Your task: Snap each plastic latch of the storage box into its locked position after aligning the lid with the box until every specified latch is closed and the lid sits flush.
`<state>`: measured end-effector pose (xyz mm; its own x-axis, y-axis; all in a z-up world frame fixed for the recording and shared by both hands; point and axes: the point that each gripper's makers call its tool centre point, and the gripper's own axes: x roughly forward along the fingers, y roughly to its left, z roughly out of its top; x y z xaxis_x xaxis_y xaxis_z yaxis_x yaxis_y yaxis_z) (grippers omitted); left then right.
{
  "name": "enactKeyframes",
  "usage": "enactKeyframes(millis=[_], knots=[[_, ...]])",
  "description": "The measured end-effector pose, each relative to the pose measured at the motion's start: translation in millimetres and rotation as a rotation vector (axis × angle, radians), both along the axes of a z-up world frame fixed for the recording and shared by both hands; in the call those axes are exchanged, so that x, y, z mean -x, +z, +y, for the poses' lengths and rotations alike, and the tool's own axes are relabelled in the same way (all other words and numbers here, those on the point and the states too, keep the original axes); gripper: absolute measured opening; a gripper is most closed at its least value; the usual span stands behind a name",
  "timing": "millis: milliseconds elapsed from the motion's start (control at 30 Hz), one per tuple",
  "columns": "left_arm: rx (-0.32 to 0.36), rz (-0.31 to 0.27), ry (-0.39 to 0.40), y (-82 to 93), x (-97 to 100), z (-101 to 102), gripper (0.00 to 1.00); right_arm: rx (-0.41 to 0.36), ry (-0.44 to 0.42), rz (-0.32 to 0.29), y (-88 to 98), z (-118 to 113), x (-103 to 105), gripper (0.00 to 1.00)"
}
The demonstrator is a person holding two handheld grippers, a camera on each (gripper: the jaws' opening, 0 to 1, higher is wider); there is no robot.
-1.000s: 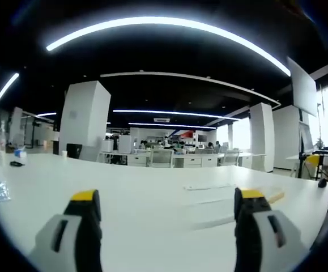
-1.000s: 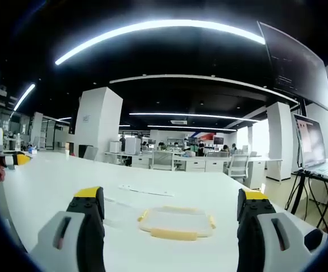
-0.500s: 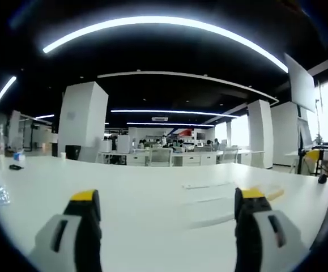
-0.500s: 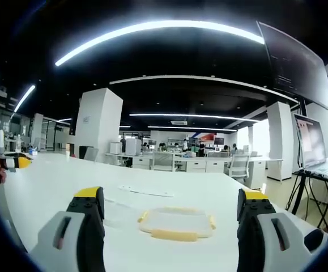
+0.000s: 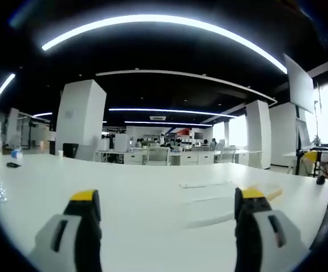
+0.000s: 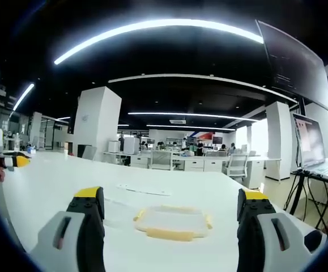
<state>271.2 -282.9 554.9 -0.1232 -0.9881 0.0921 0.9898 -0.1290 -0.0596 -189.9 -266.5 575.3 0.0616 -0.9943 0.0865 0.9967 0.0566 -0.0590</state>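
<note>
Little has changed: both views drift slightly, camera motion only. Storage box, clear with yellow latches, sits on the white table ahead of the right gripper. Left gripper likewise wide open, empty. No latch touched yet.

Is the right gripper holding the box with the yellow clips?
No, the right gripper is open and empty, and the storage box with its yellow latches sits on the white table ahead, between the jaws but untouched.
</note>
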Motion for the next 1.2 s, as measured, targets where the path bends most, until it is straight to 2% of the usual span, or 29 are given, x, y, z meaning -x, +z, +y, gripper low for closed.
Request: enactKeyframes(millis=[300,533,967,1200], knots=[[-0.001,-0.001,-0.016,-0.5,10.0,-5,1.0,0.002,-0.001,0.024,3.4,-7,8,1.0],[0.004,-0.015,-0.052,3.2,27.2,-17,0.99,0.012,0.004,0.056,11.1,-17,15,1.0],[0.005,-0.038,-0.119,6.3,61.3,-35,0.99,0.008,0.009,0.074,10.4,-28,34,1.0],[0.013,-0.066,-0.155,12.5,77.1,-44,0.99,0.001,0.017,0.105,15.0,-31,50,1.0]])
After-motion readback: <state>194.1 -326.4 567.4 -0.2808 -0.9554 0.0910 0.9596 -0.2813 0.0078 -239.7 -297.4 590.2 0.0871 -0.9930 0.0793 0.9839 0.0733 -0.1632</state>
